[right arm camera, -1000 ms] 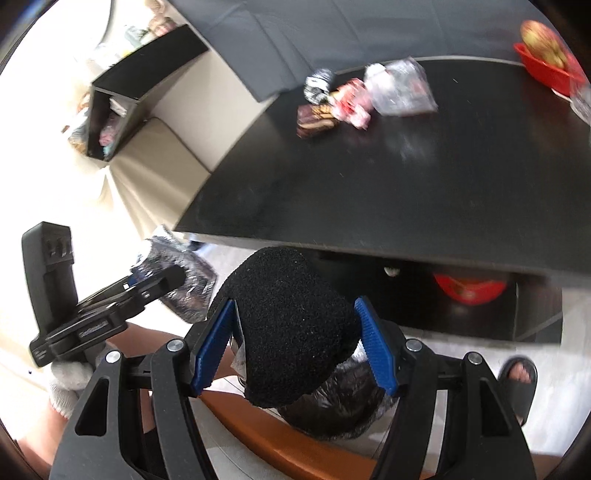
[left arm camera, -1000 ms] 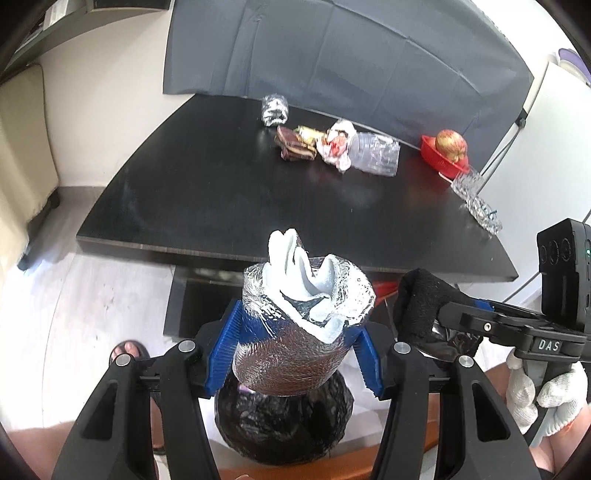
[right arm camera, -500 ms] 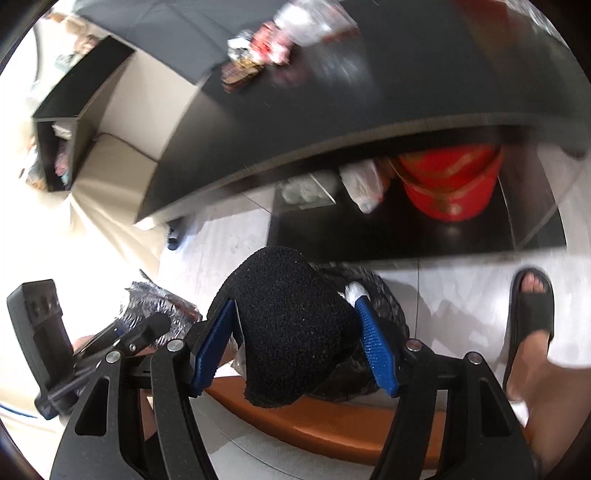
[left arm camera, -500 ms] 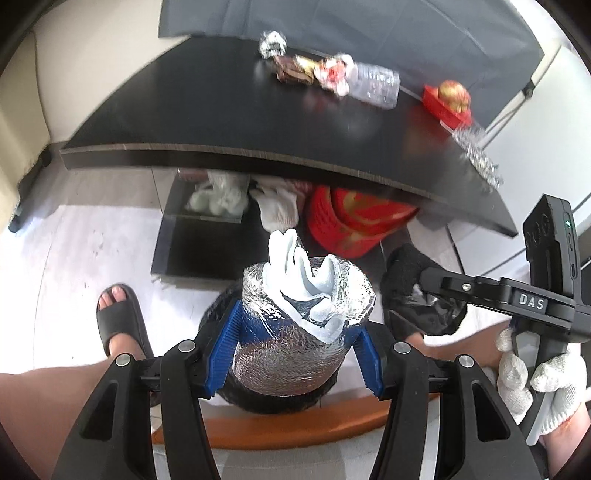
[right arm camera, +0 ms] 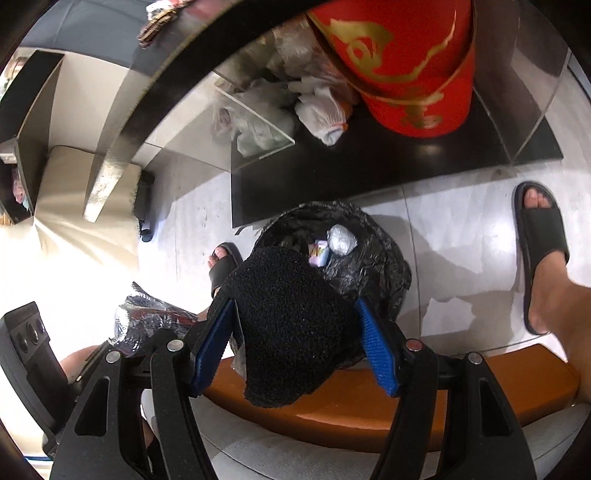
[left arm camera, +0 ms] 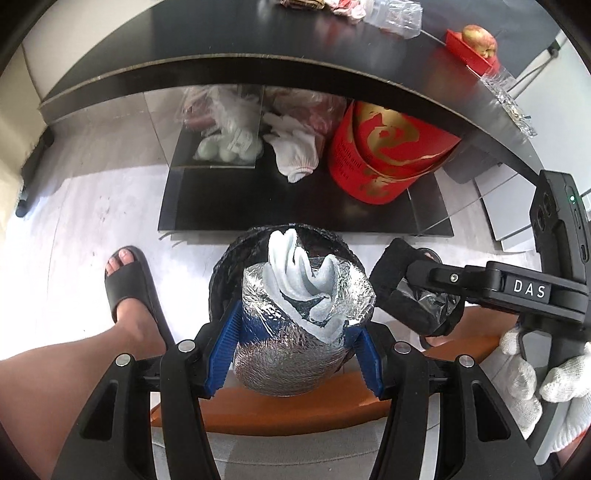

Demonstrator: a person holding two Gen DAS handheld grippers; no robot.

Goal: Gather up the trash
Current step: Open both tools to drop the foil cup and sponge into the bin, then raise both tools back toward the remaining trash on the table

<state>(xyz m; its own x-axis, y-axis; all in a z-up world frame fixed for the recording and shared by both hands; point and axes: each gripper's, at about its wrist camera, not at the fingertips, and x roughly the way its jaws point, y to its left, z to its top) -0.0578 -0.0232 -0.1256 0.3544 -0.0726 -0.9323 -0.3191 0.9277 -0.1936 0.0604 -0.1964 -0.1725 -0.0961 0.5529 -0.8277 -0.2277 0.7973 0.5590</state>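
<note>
Fingers (left arm camera: 221, 354) of the left gripper (left arm camera: 295, 350) are clamped on a crumpled foil wrapper (left arm camera: 291, 343) with a wad of white paper stuffed in its top. Those of the right gripper (right arm camera: 295, 343) are clenched on a black foam-like piece (right arm camera: 291, 321) with a scrap of clear film behind it.

Both loads are held above the black-lined trash bin (right arm camera: 373, 266), which stands on the pale floor between the person's two sandalled feet (left arm camera: 129, 280), just in front of an orange seat edge (right arm camera: 369, 406). In the right wrist view a silver foil ball (right arm camera: 341, 239) and a small coloured packet (right arm camera: 318, 253) are seen lying inside the liner.

Step in hand, as judged: delivery of two collected items to the bin. The foil wrapper appears to be over the opening; the black piece is seen at the bin's near edge. The next move would call for each load to be centred over the mouth before the jaws are parted, otherwise the light foil may catch the rim and fall to the floor.

Beyond the bin, a lower shelf carries a red round box (left arm camera: 388, 158), a white glove (left arm camera: 295, 147) and plastic bags. Farther off, on the black table top (left arm camera: 221, 37), wrappers and a clear plastic bottle (left arm camera: 391, 16) remain to be collected.
</note>
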